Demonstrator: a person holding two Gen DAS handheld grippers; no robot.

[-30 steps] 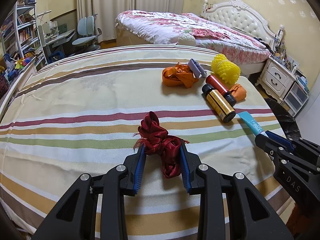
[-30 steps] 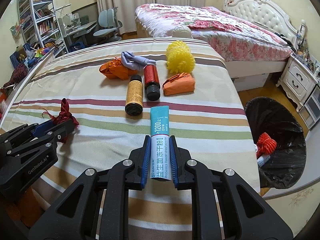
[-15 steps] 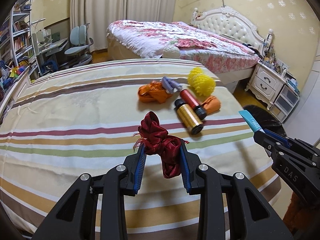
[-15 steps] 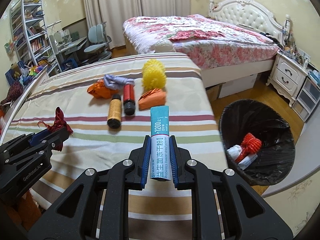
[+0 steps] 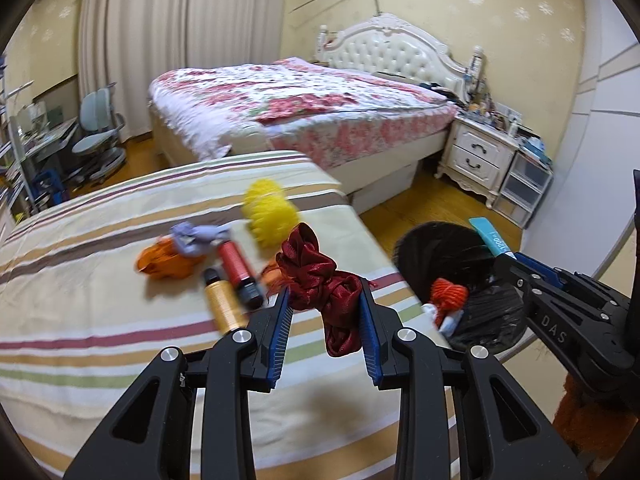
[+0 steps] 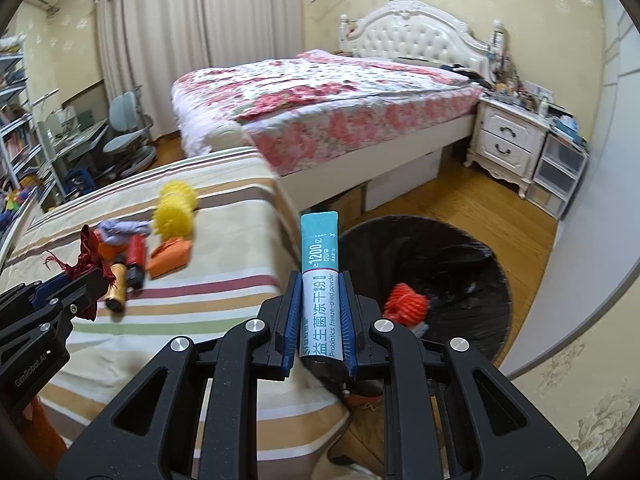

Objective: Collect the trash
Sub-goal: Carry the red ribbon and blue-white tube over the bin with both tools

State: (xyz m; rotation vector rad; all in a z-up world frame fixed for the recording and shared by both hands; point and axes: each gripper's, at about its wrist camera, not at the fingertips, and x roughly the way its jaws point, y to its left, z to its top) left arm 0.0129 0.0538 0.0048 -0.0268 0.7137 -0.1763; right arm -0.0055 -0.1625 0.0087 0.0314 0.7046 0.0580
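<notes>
**Red cloth in the left gripper, bin off the bed's corner**

The left gripper pinches a crumpled dark red cloth between its blue pads, lifted above a striped bedspread. On the spread lie a gold bottle and a red bottle side by side, an orange bag, a lilac cloth and a yellow spiky ball. To the right, the right gripper grips a teal sachet over a black-lined bin holding an orange yarn ball.
</notes>
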